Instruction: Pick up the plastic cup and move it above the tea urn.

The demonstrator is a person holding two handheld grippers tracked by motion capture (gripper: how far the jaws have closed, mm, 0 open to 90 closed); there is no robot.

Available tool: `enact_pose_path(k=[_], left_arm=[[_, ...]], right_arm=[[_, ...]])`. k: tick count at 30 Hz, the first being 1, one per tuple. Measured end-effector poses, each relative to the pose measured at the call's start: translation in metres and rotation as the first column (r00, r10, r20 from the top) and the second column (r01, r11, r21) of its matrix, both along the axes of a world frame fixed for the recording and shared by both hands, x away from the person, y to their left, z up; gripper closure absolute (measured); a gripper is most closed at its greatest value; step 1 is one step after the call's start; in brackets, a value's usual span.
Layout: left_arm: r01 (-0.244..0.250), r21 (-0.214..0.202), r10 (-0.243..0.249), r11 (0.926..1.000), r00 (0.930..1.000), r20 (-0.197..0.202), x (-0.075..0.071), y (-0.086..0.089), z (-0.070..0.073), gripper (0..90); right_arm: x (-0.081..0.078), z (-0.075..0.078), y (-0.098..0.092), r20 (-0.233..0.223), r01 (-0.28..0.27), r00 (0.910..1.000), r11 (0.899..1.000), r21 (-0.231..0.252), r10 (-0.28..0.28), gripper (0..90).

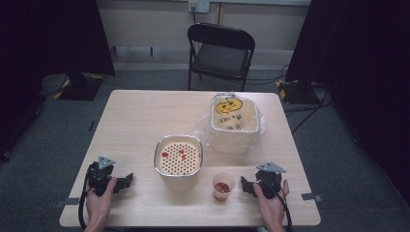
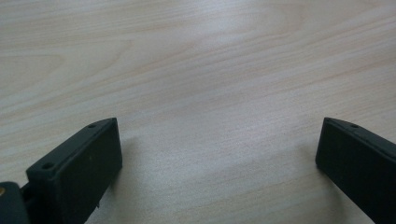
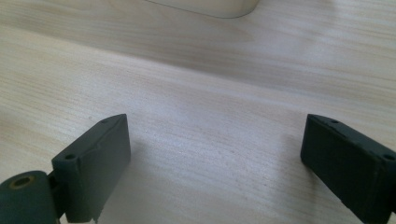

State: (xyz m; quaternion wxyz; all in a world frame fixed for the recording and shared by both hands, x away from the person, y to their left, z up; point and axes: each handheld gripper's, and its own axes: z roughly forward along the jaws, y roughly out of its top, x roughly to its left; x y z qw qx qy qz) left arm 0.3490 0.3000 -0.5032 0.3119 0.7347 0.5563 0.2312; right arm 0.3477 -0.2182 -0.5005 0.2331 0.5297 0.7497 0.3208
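Observation:
A metal-rimmed bowl (image 1: 178, 155) with a perforated cream insert holds a few red bits at the table's middle. To its right, near the front edge, stands a clear plastic cup (image 1: 223, 186) with red pieces inside. My left gripper (image 1: 124, 181) rests on the table left of the bowl, held by a hand. In the left gripper view its jaws are wide apart over bare wood, so my left gripper (image 2: 218, 140) is open. My right gripper (image 1: 246, 185) sits just right of the cup, and my right gripper (image 3: 215, 135) is open with nothing between its jaws.
A cream bin (image 1: 234, 118) lined with a clear plastic bag holds yellow peel at the back right of the wooden table (image 1: 140, 116). A black folding chair (image 1: 220, 53) stands beyond the far edge. A pale container's bottom edge (image 3: 205, 7) shows ahead of the right gripper.

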Motion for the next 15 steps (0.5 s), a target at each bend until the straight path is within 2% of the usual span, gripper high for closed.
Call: enact_pose_path(k=[9, 15], left_arm=[[0.003, 0.002, -0.003, 1.0, 1.0, 0.0, 0.0005, 0.0001, 0.0, 0.0], [0.003, 0.001, -0.003, 1.0, 1.0, 0.0, 0.0005, 0.0, 0.0, 0.0]], right_arm=[[-0.0014, 0.0001, 0.0002, 0.001, 0.013, 0.9999, 1.0, 0.004, -0.013, 8.4], [-0.0074, 0.0026, -0.0021, -0.006, -0.011, 0.9999, 0.999, 0.032, 0.011, 13.3]])
